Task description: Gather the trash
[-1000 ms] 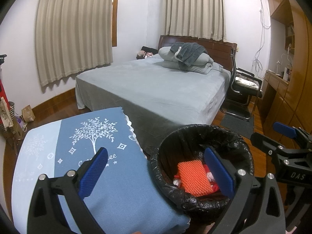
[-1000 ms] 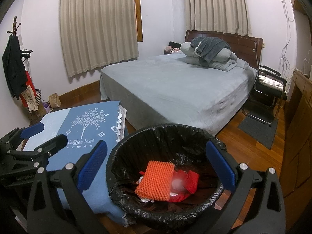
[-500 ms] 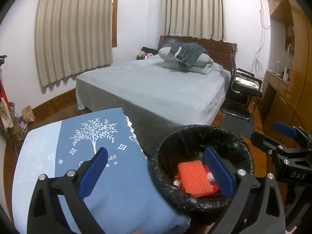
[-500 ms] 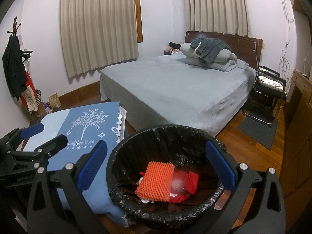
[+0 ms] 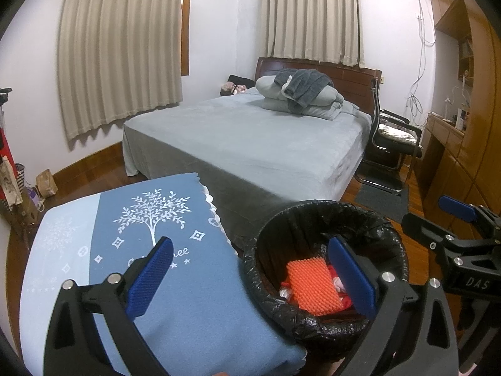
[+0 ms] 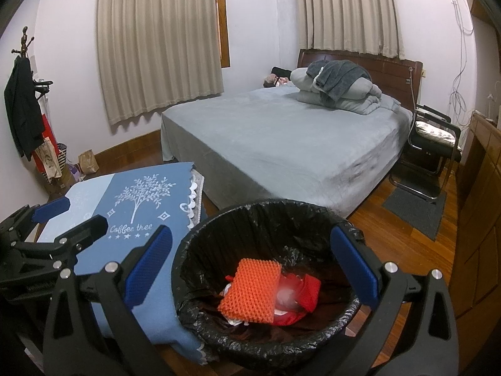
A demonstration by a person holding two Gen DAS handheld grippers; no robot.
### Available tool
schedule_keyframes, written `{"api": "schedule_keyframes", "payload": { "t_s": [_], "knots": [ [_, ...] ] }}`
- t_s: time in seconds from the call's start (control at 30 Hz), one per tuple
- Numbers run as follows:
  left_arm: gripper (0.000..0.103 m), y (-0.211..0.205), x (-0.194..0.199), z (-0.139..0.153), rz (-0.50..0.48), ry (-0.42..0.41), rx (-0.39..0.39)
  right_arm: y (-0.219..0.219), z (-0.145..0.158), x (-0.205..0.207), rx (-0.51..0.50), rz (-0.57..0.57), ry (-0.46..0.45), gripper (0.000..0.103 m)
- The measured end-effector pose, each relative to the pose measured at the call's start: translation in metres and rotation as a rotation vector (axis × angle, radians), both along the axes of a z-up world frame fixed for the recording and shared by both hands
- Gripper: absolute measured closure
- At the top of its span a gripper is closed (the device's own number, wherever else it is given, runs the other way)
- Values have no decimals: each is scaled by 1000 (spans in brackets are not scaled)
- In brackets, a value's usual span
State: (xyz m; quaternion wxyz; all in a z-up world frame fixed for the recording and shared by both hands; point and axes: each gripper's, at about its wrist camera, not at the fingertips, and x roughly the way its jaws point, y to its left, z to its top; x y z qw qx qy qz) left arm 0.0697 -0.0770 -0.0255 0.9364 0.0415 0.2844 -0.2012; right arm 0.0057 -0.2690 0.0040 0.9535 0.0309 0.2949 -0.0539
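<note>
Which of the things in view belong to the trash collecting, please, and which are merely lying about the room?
Job:
- trash bin with black liner
- orange textured pad and red scraps inside it

Lying about:
- blue tree-print cloth
- bed
- folded bedding
- chair
- floor mat

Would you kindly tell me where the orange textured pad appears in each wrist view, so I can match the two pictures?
Left wrist view: the orange textured pad lies low and right of centre, inside the black-lined bin.
Right wrist view: the pad lies low at centre, in the same bin.
Shared landmark: the blue tree-print cloth, left of the bin.
</note>
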Motion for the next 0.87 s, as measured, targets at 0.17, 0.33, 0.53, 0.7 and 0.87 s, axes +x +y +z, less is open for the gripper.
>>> {"api": "schedule_keyframes", "payload": {
  "t_s": [0.17,0.33,0.53,0.7,0.87],
  "knots": [
    [6,-1,-1,0,2,2,0,0,0,0,0,1,0,5],
    [6,0,-1,0,-1,-1,-1,0,0,0,3,0,2,5],
    [6,-1,-1,-1,1,0,-1,1,2,1,3,0,1,5],
    [6,-1,-2,-1,0,0,0,1,2,1,2,-1,1,5],
    [6,-1,-2,-1,1,0,0,1,2,1,2,0,1,5]
  ]
}}
